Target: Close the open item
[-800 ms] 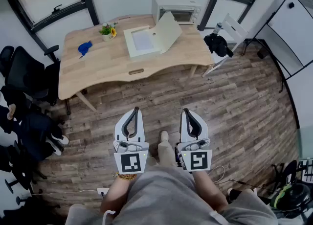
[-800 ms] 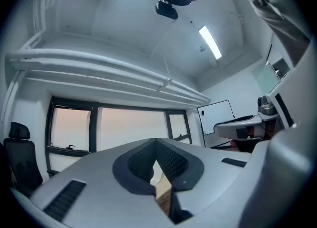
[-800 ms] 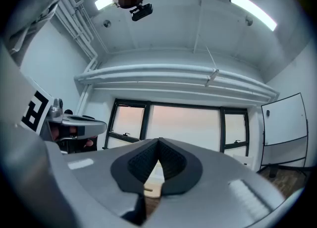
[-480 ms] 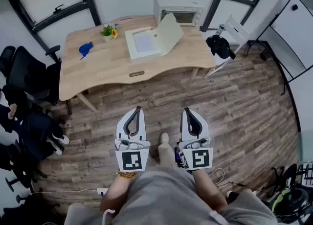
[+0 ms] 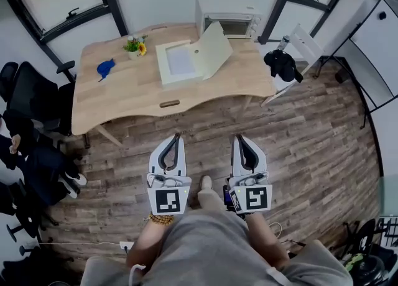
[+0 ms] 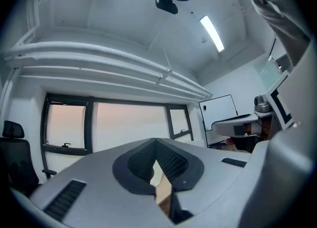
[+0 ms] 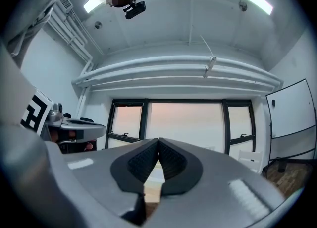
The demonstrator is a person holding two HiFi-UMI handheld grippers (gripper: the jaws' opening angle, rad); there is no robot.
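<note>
Scarcely any change: left gripper (image 5: 175,137) and right gripper (image 5: 239,138) stay pressed together, empty. Wooden table (image 5: 124,101) edges slightly closer. Open white box (image 5: 180,62) lies well ahead of both tips, lid (image 5: 215,42) up; approach barely begun.

tools (image 5: 176,136) (image 5: 240,137) 2 | table (image 5: 124,95) 1 | box (image 5: 181,61) 1 | oven (image 5: 227,15) 1
</note>
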